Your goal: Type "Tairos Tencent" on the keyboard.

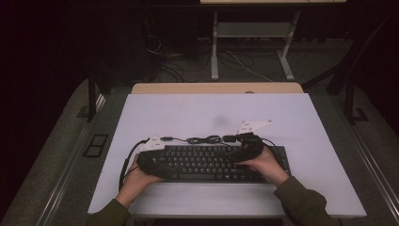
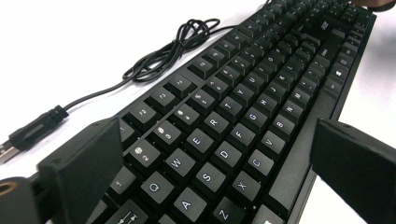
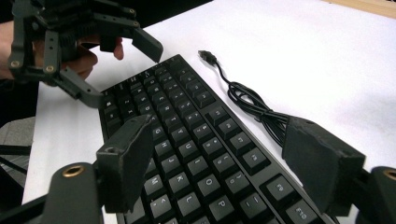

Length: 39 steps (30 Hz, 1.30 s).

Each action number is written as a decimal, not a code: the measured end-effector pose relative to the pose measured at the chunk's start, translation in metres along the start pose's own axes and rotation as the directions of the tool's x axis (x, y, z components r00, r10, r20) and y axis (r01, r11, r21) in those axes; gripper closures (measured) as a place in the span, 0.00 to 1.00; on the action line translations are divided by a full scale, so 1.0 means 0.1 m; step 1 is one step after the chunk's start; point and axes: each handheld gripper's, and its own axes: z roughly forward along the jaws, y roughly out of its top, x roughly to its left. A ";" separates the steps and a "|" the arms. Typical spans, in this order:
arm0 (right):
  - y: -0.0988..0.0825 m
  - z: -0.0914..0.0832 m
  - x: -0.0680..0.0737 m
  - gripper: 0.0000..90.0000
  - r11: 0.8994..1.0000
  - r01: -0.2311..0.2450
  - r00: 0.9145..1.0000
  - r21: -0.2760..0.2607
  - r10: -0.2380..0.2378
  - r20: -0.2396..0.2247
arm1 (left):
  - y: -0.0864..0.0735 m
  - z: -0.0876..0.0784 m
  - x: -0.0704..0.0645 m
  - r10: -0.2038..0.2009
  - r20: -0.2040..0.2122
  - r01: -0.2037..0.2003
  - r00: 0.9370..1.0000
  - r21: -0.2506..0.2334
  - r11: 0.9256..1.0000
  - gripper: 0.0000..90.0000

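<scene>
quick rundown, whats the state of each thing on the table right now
keyboard: flat on the white table, keys up, not gripped
keyboard cable: loosely bundled behind the keyboard, USB plug lying free, unplugged
left hand-held gripper: open, jaws straddling the keyboard's left end, pads off it
right hand-held gripper: open, jaws either side of the keyboard's right end, not pressing

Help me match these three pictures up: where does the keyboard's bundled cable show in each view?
High view: the bundled cable lies on the table just behind the keyboard.
Left gripper view: cable at upper left, left of the keys.
Right gripper view: cable at centre right, right of the keys.
Shared landmark: the keyboard's back edge, which the cable runs along.
</scene>
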 end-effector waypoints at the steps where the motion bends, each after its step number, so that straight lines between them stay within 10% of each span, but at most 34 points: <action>1: 0.01 0.01 0.00 0.28 1.000 0.002 1.000 -0.001 -0.002 -0.001 | 0.00 0.00 0.00 -0.001 -0.001 0.001 1.000 0.001 1.000 0.00; 12: 0.08 0.16 0.00 0.40 1.000 0.001 1.000 0.011 -0.001 -0.017 | 0.00 -0.01 0.01 -0.013 -0.004 0.013 1.000 -0.002 1.000 0.00; 31: 0.03 0.35 0.06 0.98 0.995 0.041 0.998 0.093 -0.037 -0.043 | 0.00 0.00 0.00 -0.003 0.012 0.003 1.000 -0.016 1.000 0.00; 39: 0.00 0.39 0.08 0.99 0.990 0.053 0.998 0.132 -0.047 -0.044 | 0.01 0.00 0.00 -0.004 0.012 0.004 1.000 -0.017 1.000 0.00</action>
